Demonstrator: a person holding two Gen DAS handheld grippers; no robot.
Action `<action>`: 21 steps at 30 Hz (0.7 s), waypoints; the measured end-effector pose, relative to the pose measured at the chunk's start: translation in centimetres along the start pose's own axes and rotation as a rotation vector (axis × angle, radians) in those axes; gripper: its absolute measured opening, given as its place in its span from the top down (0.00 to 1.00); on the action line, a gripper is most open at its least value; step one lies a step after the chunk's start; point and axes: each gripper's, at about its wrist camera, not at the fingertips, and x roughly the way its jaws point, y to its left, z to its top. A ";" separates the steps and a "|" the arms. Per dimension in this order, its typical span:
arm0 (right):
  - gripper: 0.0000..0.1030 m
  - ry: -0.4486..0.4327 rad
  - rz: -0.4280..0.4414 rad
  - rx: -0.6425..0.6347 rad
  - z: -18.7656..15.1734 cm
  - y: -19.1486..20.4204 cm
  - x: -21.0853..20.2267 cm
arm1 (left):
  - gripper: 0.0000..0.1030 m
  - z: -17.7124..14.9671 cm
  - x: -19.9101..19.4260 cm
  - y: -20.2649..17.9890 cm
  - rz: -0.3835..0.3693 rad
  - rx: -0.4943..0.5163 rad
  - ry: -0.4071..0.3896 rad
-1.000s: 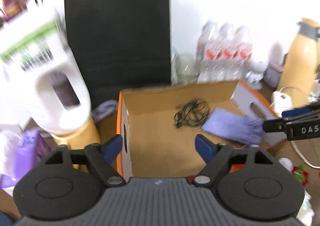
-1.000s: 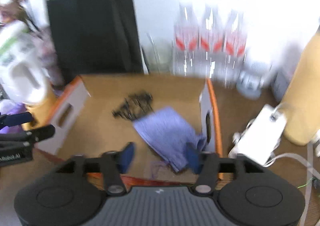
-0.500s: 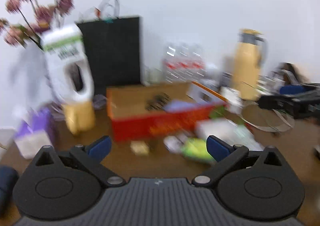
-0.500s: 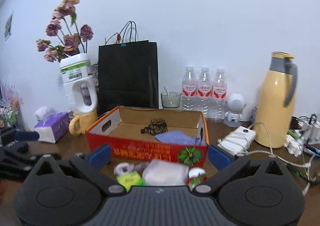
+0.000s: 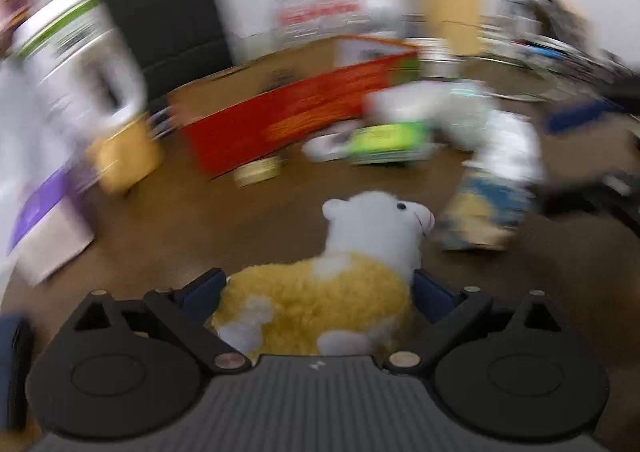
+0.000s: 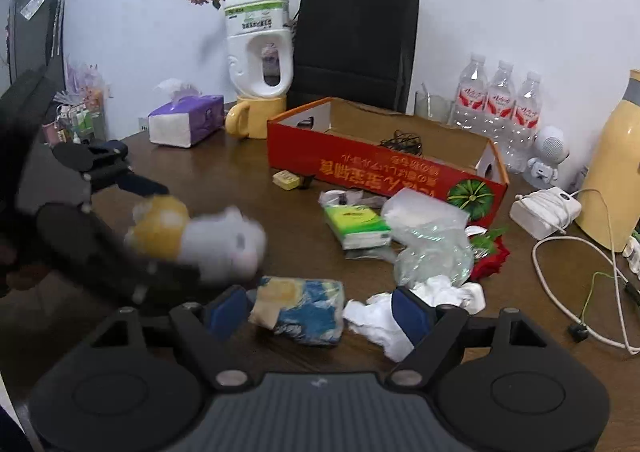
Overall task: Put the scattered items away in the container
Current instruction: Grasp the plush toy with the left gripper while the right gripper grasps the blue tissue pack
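Gripping a yellow-and-white plush sheep [image 5: 328, 292], my left gripper [image 5: 318, 294] has both blue pads pressed into the toy's woolly flanks; the left wrist view is heavily smeared, so I cannot tell whether the toy touches the brown table [image 5: 180, 236]. From the right wrist camera the same toy [image 6: 196, 240] shows blurred at the left, held by the left gripper [image 6: 152, 228] above the wood.

Further right, my right gripper [image 6: 320, 310] sits with its jaws spread and nothing clamped. Between its pads lies a blue-and-yellow cloth bundle [image 6: 300, 310], and a crumpled white tissue [image 6: 384, 320] lies against the right pad.

Beyond those, a green tissue pack [image 6: 356, 226] and a clear plastic bag [image 6: 432, 240] lie in front of the container, a red cardboard box [image 6: 380, 175] with an open top. A black cable coil [image 6: 402, 141] rests inside it. A small yellow packet [image 6: 286, 179] lies just beside the box's front wall.

At the far right, a white charger [image 6: 546, 207] sits near a yellow thermos [image 6: 612, 167].
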 end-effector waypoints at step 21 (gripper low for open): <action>0.43 0.109 -0.034 0.062 -1.1 1.0 5.4 | 0.49 -1.0 -0.2 1.0 -0.254 -0.068 0.036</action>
